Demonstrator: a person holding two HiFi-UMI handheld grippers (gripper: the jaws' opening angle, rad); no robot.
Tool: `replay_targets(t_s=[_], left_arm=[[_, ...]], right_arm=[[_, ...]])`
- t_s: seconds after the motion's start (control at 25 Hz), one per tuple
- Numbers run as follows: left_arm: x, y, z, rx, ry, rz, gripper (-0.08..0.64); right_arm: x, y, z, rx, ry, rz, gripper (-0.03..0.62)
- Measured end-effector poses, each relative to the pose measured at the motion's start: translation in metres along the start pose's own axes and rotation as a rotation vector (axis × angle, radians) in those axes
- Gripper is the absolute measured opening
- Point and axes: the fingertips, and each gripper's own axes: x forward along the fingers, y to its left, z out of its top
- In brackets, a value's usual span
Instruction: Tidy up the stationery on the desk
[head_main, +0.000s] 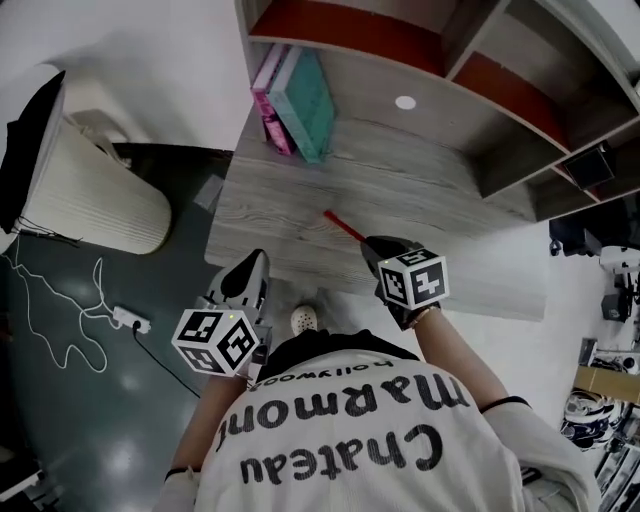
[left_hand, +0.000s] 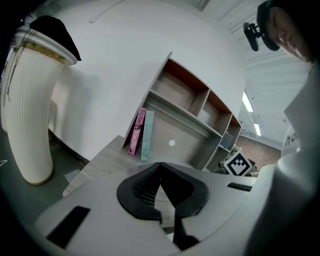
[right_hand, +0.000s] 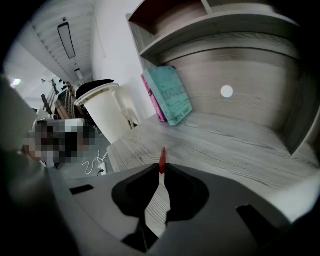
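Both closed: left gripper (left_hand: 160, 170) empty, right gripper (right_hand: 162, 172) pinching the red pen (right_hand: 162, 159); carry it level toward the books (right_hand: 170, 97).

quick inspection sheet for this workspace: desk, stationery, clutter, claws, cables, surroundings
surface: grey wood-grain desk
job's things: red pen held over the desk; pink book and teal book side by side at the back left, leaning
clutter: nothing seen on the desk
grippers: right claw shut on the red pen, whose tip pokes out ahead; left claw shut, nothing in it, near the desk's front edge
cables: white cable loose on the floor, ending at a power strip
surroundings: shelf compartments above the desk; white ribbed bin on the floor at the left
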Motion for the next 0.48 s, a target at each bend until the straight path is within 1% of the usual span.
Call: replay_targets(t_s=[0.32,0.48], left_arm=[[0.027,-0.016,0.027,0.071,0.001,-0.099,0.015],[0.038,-0.028,0.036,0.099,-0.005,-0.142,0.015]], right_arm=[[-0.029,-0.016,0.028,0.08,-0.123,-0.063,0.048],[-0.043,-0.02,0.041,0.118,-0.186,-0.077,0.048]])
